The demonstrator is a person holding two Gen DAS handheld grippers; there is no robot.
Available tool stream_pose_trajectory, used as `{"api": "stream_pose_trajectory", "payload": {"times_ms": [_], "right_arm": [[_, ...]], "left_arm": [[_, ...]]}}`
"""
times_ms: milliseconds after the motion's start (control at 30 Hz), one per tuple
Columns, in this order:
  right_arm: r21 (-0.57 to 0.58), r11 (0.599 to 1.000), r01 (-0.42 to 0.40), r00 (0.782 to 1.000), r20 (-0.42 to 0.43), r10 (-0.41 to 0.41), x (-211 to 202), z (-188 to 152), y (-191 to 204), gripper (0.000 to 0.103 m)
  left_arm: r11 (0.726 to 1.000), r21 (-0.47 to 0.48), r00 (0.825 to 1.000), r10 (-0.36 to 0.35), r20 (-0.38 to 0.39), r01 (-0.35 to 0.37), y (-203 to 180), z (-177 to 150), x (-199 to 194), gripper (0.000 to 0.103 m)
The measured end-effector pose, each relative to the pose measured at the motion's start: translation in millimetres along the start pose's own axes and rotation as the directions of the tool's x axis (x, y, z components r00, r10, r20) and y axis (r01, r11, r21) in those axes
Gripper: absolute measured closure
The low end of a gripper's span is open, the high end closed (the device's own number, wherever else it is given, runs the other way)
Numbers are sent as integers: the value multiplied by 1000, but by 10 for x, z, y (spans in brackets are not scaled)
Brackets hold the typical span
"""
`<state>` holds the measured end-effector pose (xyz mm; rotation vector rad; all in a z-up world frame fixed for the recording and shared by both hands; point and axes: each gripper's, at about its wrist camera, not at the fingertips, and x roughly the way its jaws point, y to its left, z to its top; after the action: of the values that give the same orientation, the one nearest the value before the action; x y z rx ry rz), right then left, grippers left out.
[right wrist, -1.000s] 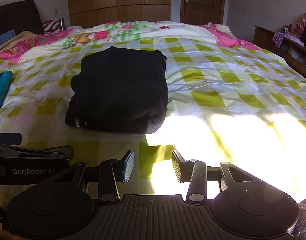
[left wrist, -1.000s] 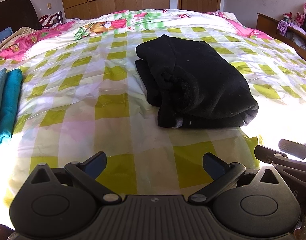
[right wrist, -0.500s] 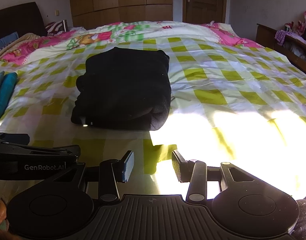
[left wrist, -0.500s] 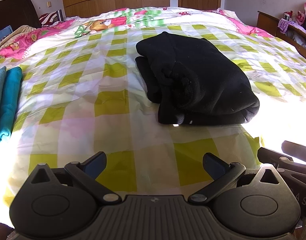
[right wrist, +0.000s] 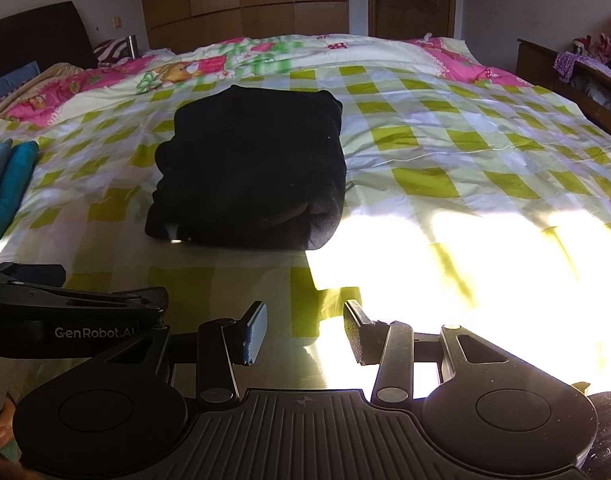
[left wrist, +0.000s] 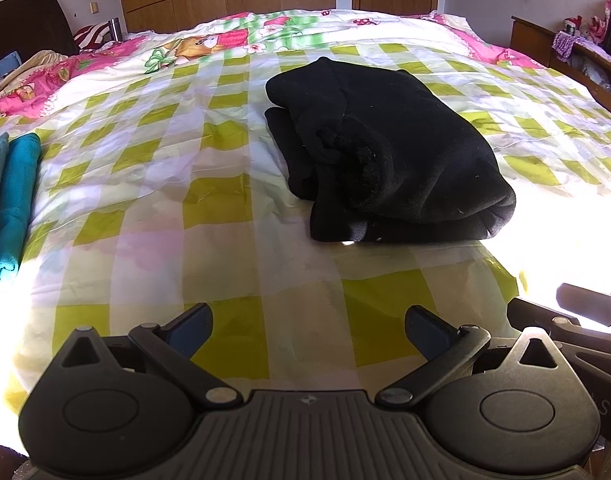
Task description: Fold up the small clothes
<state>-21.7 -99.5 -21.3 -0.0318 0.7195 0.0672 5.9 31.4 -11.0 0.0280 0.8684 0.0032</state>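
Observation:
A black fleece garment [left wrist: 389, 160] lies folded in a thick bundle on the green-and-white checked bedspread [left wrist: 153, 208]; the right wrist view shows the same garment [right wrist: 253, 176] ahead and left of centre. My left gripper [left wrist: 307, 334] hovers open over the bed's near edge, short of the garment, with nothing between its fingers. My right gripper [right wrist: 303, 334] is open too, empty, over a sunlit patch near the bed's front edge. Each gripper's body shows at the side of the other's view.
Folded teal cloths [left wrist: 9, 200] lie at the bed's left edge. A pink cartoon quilt [left wrist: 225, 40] and pillows cover the far end. A dark wooden sideboard [left wrist: 565, 60] stands on the right, with wardrobes and a door behind. Strong sunlight washes out the near right bedspread [right wrist: 485, 260].
Both grippers have drawn back slightly from the folded black garment, which lies still. Both stayed open.

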Motion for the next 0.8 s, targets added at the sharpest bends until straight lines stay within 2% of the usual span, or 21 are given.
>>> {"api": "stream_pose_trajectory", "payload": {"times_ms": [800], "right_arm": [[3,1000,6,1000,-20,-6,76,-13,-33,61]], "left_arm": [[997,41,998,59,-15,-58,-75,0,3,0]]}}
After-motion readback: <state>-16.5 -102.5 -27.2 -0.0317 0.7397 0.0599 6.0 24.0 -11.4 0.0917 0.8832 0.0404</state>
